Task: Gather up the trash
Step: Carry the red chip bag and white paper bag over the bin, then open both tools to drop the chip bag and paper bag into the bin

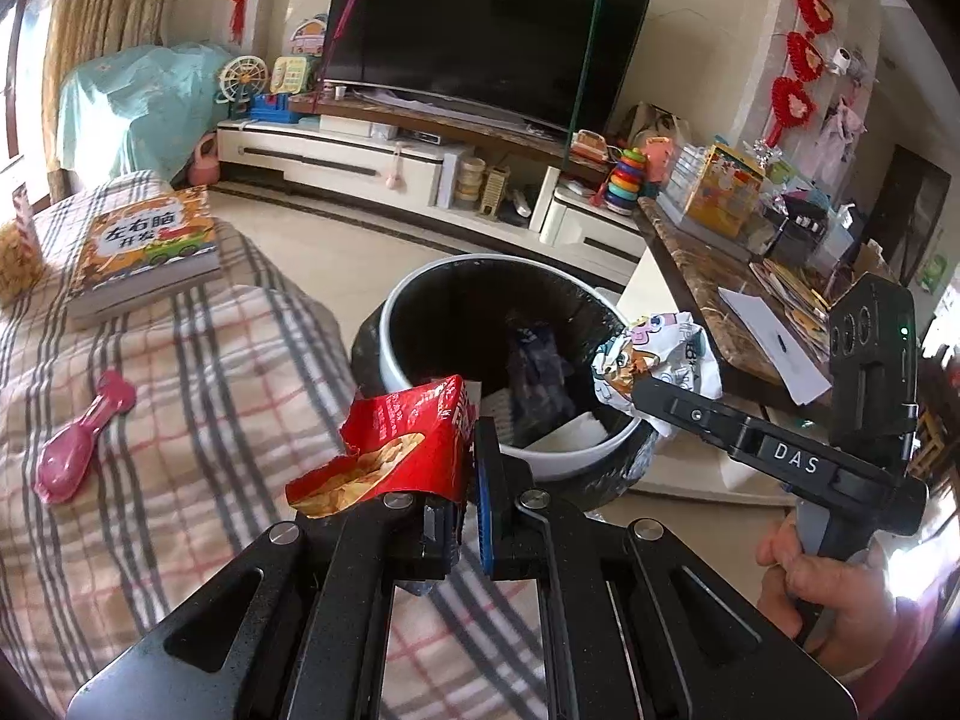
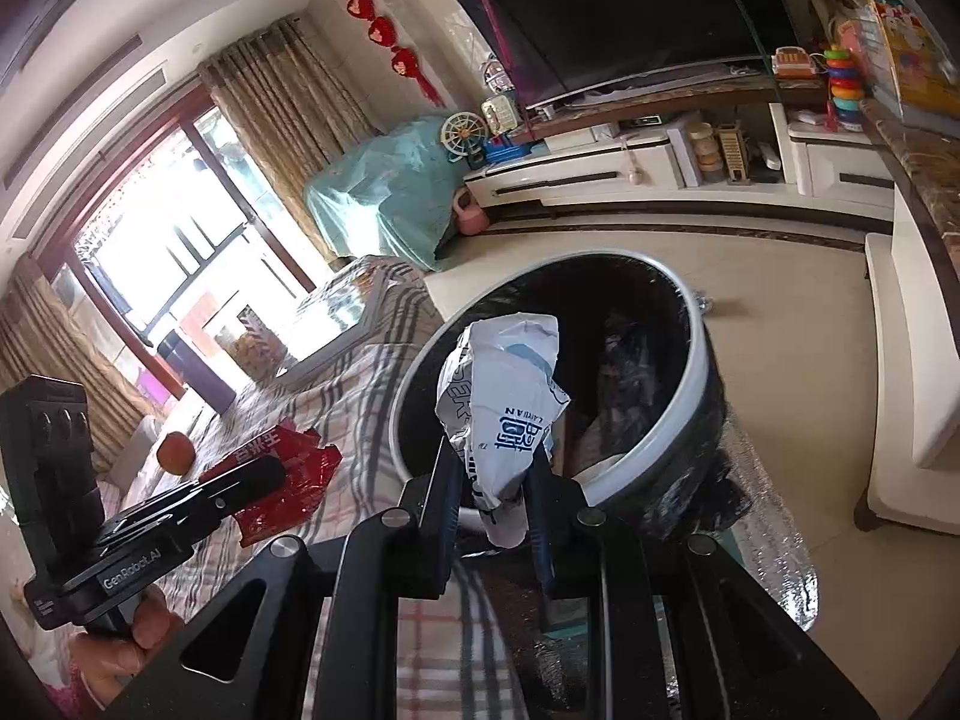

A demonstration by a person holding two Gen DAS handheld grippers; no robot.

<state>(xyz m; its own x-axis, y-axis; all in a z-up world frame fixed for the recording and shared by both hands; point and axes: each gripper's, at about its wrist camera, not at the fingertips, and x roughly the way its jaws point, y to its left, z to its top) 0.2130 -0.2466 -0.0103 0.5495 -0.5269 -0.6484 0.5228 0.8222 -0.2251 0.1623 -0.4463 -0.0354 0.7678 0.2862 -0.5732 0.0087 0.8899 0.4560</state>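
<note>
- Left wrist view: the left gripper [image 1: 468, 468] is clamped on a torn red snack bag [image 1: 390, 450], held over the edge of the plaid blanket [image 1: 180, 396], just short of the near rim of the trash bin [image 1: 396, 324]; the bin's mouth lies open ahead, dark liner and some waste inside; to the right the right gripper [image 1: 645, 393] pinches a crumpled white printed wrapper [image 1: 660, 354] at the bin's right rim, beside the marble table edge [image 1: 690, 276]; a pink spoon [image 1: 78, 444] and a picture book [image 1: 150, 246] lie on the blanket, well apart from the bin; bare floor beyond the bin.
- Right wrist view: the right gripper [image 2: 495, 480] grips the white wrapper [image 2: 504, 396] upright above the bin's near rim [image 2: 699, 372]; the left gripper [image 2: 264, 474] holds the red bag [image 2: 288, 480] over the blanket, left of the bin; open floor past the bin's far rim.
</note>
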